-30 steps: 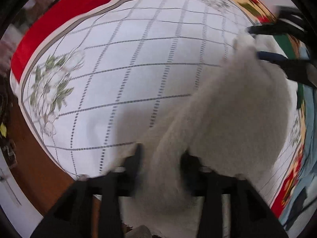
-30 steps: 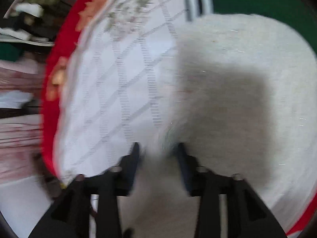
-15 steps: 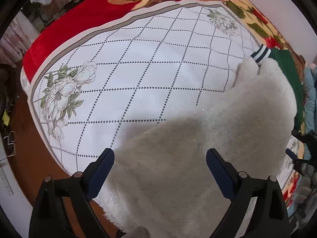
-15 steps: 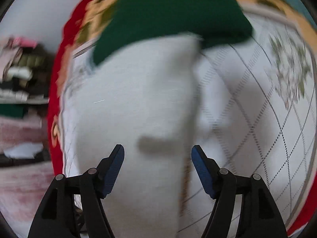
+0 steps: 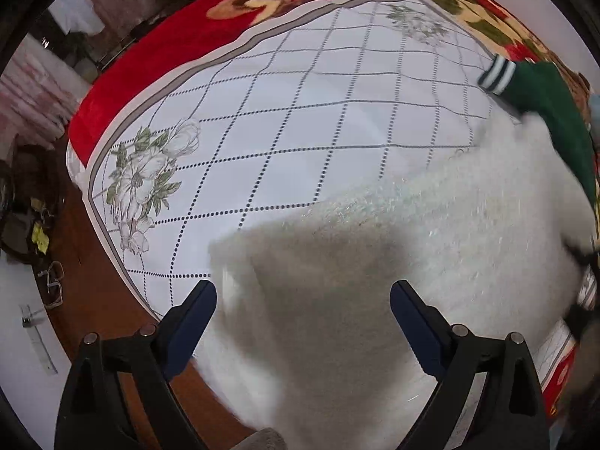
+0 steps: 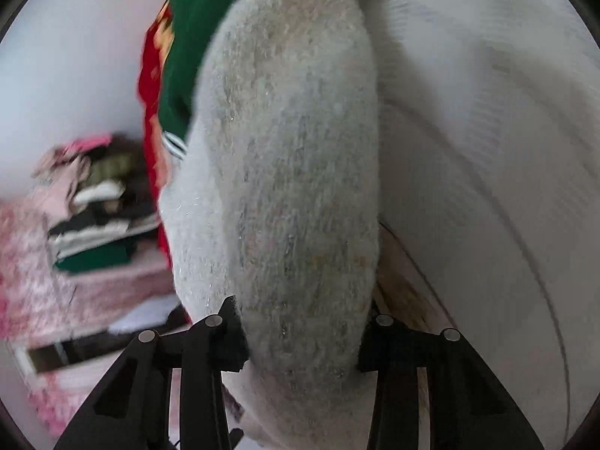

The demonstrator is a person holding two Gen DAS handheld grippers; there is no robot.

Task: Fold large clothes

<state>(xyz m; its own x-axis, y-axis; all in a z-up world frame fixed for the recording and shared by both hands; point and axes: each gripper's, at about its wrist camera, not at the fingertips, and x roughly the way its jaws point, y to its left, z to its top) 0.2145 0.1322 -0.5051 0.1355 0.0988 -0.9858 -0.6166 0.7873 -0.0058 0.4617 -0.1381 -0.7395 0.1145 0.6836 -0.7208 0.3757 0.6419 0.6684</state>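
A fluffy white fleece garment (image 5: 412,255) lies folded on the white quilted bedspread (image 5: 300,112). My left gripper (image 5: 303,300) is open and hovers just above the garment's near edge, holding nothing. In the right wrist view the same white garment (image 6: 292,172) fills the gap between the fingers. My right gripper (image 6: 302,333) has its jaws set against both sides of a thick fold of it. A green garment with a striped cuff (image 5: 543,105) lies at the garment's far side and also shows in the right wrist view (image 6: 183,48).
The bedspread has a red floral border (image 5: 157,56). The bed's left edge drops to a brown wooden floor (image 5: 86,273) with clutter. A stack of folded clothes (image 6: 97,217) sits on a pink surface to the left of the right gripper.
Both grippers let go of the white garment half a second ago. The left stays open and has drawn closer over it. The right has swung round and closed on a thick fold.
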